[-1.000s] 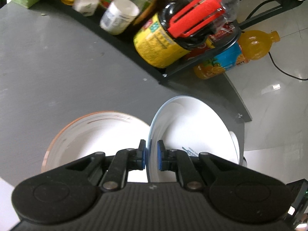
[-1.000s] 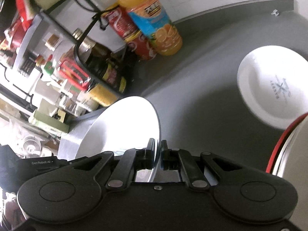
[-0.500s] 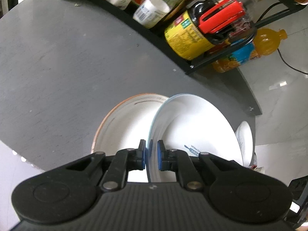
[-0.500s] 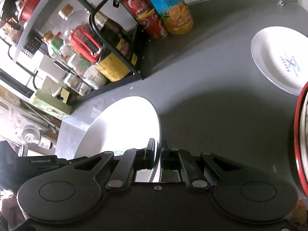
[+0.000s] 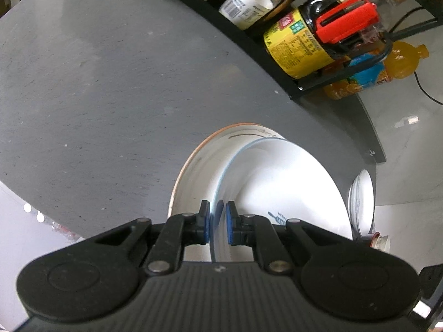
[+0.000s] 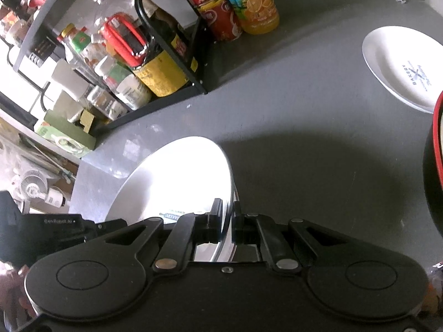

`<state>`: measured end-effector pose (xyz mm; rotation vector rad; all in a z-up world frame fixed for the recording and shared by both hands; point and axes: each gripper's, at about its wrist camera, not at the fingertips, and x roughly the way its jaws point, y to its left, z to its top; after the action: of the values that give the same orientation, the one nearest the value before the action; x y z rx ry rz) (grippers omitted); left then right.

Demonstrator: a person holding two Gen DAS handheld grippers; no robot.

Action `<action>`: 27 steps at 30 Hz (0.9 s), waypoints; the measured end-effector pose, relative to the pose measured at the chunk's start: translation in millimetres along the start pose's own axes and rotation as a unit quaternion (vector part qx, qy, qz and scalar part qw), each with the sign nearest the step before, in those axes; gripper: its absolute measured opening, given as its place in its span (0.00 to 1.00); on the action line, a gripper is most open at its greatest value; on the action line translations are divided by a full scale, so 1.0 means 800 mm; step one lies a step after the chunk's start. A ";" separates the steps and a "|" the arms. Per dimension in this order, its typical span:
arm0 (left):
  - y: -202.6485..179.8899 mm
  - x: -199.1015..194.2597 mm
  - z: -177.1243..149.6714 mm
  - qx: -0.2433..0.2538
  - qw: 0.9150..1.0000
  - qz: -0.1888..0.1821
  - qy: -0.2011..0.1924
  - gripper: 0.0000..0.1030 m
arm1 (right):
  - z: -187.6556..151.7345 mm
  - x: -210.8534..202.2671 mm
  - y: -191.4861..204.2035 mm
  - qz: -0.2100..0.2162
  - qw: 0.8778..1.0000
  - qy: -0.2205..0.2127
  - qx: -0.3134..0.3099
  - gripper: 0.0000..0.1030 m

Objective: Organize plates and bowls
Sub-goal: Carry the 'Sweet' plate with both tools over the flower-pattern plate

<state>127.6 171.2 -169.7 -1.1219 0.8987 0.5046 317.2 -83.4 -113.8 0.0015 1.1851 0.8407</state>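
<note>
— What's the left gripper (image 5: 217, 222) got?
— Clamped on a blue-rimmed white plate (image 5: 282, 191), lower centre, above an orange-rimmed plate (image 5: 193, 177).
— The right gripper (image 6: 227, 218)?
— Pinching a plain white plate (image 6: 177, 182) over the grey table (image 6: 318, 144).

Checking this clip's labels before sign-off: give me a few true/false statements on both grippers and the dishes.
1. The left gripper straddles the rim of a blue-rimmed white plate. True.
2. That plate is over an orange-rimmed white plate. True.
3. The right gripper is empty. False: its jaws straddle a white plate's rim.
4. The white BAKERY-printed plate stands inside the black wire rack. False: it lies on the grey tabletop.
</note>
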 end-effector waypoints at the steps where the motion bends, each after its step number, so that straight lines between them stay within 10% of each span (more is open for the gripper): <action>1: 0.001 0.001 0.000 0.001 1.000 0.004 0.000 0.09 | -0.001 0.001 0.001 -0.002 1.000 0.001 -0.001 0.06; 27: -0.011 0.016 0.015 0.007 0.998 0.052 0.038 0.14 | -0.021 0.020 0.002 -0.038 0.998 0.001 0.042 0.08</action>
<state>145.5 178.0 -173.6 -1.0905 1.0303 0.5427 304.9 -80.1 -133.2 0.0245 1.2147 0.7242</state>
